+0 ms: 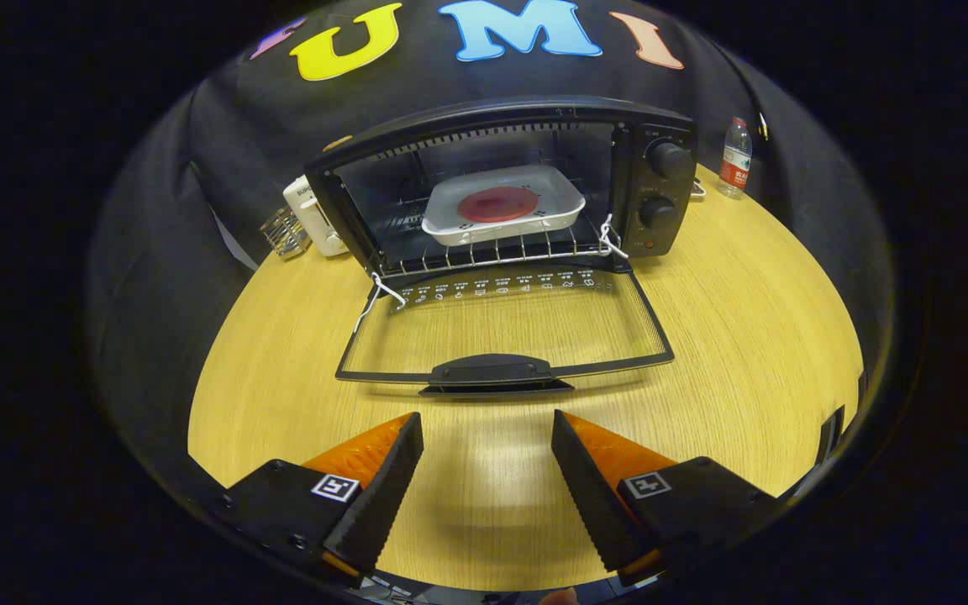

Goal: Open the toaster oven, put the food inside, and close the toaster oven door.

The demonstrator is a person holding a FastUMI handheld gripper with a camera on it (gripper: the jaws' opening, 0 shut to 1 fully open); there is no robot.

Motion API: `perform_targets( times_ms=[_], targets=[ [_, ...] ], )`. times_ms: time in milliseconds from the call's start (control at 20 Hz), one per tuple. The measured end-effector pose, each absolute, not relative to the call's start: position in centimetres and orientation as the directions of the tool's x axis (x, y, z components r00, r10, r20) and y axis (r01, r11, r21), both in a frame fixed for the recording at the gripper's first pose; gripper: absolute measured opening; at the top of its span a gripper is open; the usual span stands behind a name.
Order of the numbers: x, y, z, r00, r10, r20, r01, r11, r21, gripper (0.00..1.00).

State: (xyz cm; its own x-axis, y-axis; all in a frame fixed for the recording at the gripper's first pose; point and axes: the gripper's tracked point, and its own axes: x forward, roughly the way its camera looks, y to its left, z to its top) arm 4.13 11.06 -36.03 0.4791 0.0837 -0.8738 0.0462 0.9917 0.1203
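A black toaster oven [652,181] stands at the back of the wooden table with its glass door [505,332] folded down flat toward me. The door's dark handle [492,371] lies just ahead of my fingers. Inside, on the wire rack [492,252], sits a white rectangular tray [502,210] holding a round red food [498,203]. My gripper [486,428] hovers over the table in front of the door, open, with nothing between its fingers. White string loops hang at both door hinges.
A white toaster [307,214] with a wire rack beside it stands left of the oven. A water bottle [735,158] stands to the oven's right, near the wall. Bare wooden tabletop [753,336] spreads around the door.
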Motion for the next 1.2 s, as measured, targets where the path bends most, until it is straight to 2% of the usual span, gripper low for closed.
perform_targets(
  times_ms=[400,800,1200],
  targets=[
    [5.2,10.8,-38.6,0.450,0.022,-0.893,0.019,0.999,0.034,0.98],
    [6.2,10.3,-39.9,0.432,-0.020,-0.902,0.061,0.998,0.007,0.98],
    [6.2,10.5,-38.1,0.480,-0.018,-0.877,0.067,0.998,0.016,0.98]
  ],
)
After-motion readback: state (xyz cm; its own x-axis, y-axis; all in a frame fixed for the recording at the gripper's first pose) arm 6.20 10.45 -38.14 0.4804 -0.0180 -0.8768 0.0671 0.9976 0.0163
